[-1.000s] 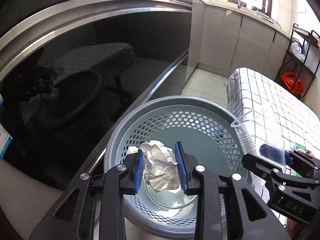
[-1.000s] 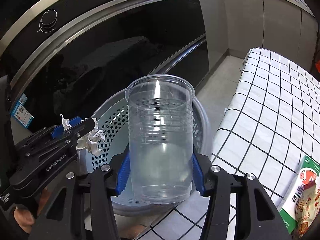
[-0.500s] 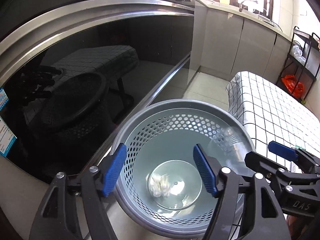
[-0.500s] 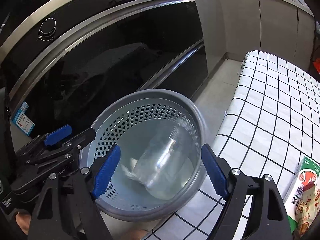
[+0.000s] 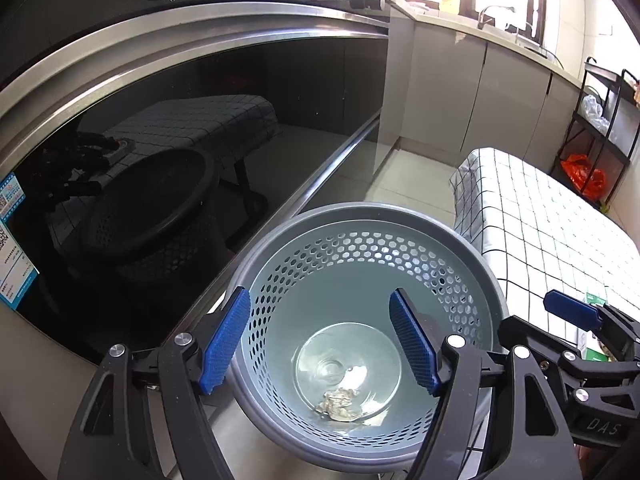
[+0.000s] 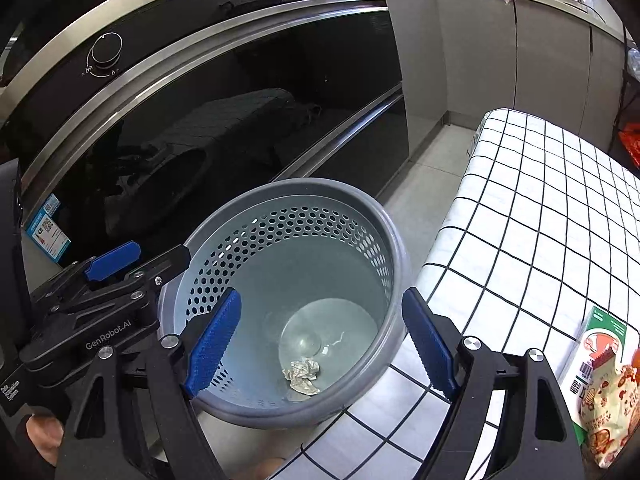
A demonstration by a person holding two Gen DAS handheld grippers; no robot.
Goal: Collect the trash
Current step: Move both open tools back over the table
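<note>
Two grippers hang over the grey perforated trash basket [image 5: 362, 216], both with jaws spread wide and holding nothing: left gripper [image 5: 320, 344], right gripper [image 6: 320, 344]. At the basket's bottom stands the clear plastic cup [image 6: 328, 340], mouth up, seen from above. Crumpled paper [image 6: 302, 376] lies beside it. Checkered tablecloth [image 6: 540, 220] borders the basket on the right; snack packets [image 6: 604, 384] lie on it.

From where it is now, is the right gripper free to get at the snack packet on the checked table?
Probably yes. The right gripper is open and empty over the bin, and the snack packet lies uncovered on the checked table just to its right, nothing between.
</note>
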